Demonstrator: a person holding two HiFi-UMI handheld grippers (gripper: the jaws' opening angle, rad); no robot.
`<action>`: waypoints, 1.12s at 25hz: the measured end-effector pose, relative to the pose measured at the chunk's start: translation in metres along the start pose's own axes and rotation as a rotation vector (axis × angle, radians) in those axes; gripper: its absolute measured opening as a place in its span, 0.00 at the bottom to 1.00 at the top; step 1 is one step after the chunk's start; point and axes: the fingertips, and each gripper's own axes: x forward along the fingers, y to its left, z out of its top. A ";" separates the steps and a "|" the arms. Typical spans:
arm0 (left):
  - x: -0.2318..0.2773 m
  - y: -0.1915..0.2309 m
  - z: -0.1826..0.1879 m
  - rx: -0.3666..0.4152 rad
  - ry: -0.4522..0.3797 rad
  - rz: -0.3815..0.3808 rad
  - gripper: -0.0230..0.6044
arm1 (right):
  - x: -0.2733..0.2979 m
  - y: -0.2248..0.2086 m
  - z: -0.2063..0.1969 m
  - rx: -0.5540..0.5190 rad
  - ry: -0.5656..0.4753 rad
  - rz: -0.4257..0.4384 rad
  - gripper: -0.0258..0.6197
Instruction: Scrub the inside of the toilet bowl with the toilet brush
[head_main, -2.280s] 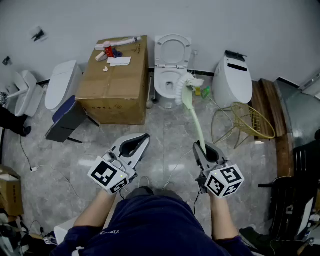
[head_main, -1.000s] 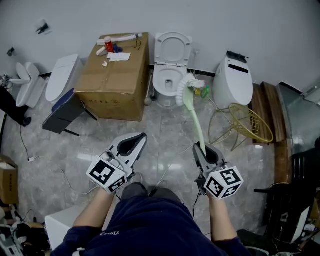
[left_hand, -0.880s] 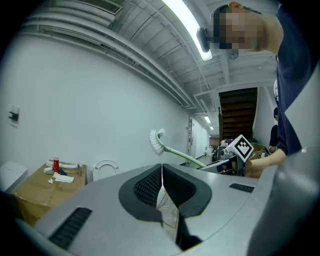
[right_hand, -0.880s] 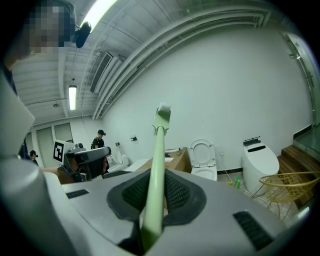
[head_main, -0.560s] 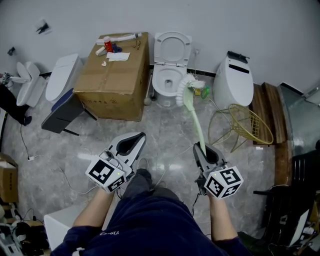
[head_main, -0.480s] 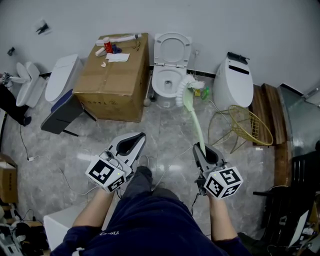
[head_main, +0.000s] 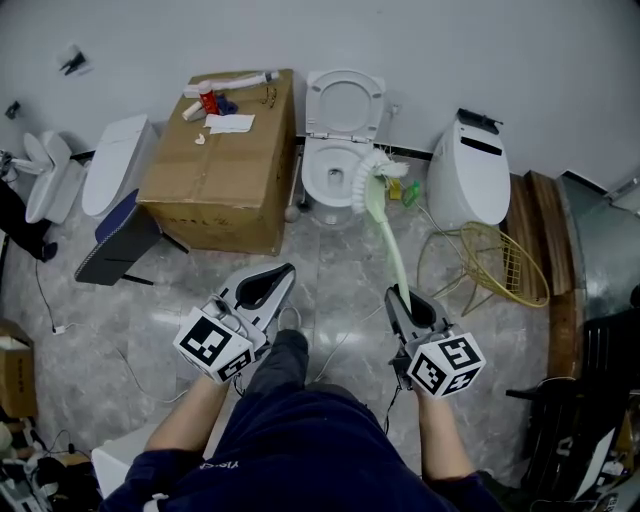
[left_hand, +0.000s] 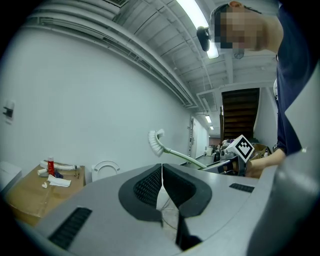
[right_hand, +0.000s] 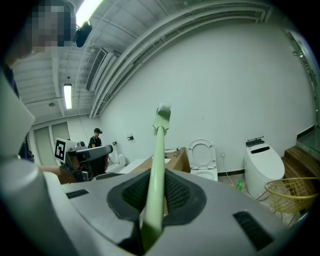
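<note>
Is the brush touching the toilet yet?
Apart. In the left gripper view the toilet brush hangs in the air with its head against the wall, clear of the toilet. The right claw holds its handle.

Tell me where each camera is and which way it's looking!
Head view: on the person's head, looking steeply down at the floor, toilet and cardboard box; shows both forearms, left gripper and right gripper.
Left gripper view: rides the left gripper, looks along its shut, empty jaws toward the wall; the right gripper shows at right.
Right gripper view: rides the right gripper, looks along jaws clamped on the toilet brush, toward the toilet.
Shared: every view shows toilet brush, toilet and cardboard box.
</note>
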 end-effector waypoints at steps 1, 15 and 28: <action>0.005 0.009 0.001 -0.002 0.001 -0.001 0.09 | 0.009 -0.002 0.003 0.001 0.001 -0.001 0.13; 0.060 0.136 0.013 -0.037 0.027 -0.031 0.09 | 0.136 -0.023 0.049 0.012 0.037 -0.021 0.13; 0.088 0.226 0.029 -0.033 0.025 -0.061 0.09 | 0.224 -0.023 0.087 -0.002 0.032 -0.042 0.13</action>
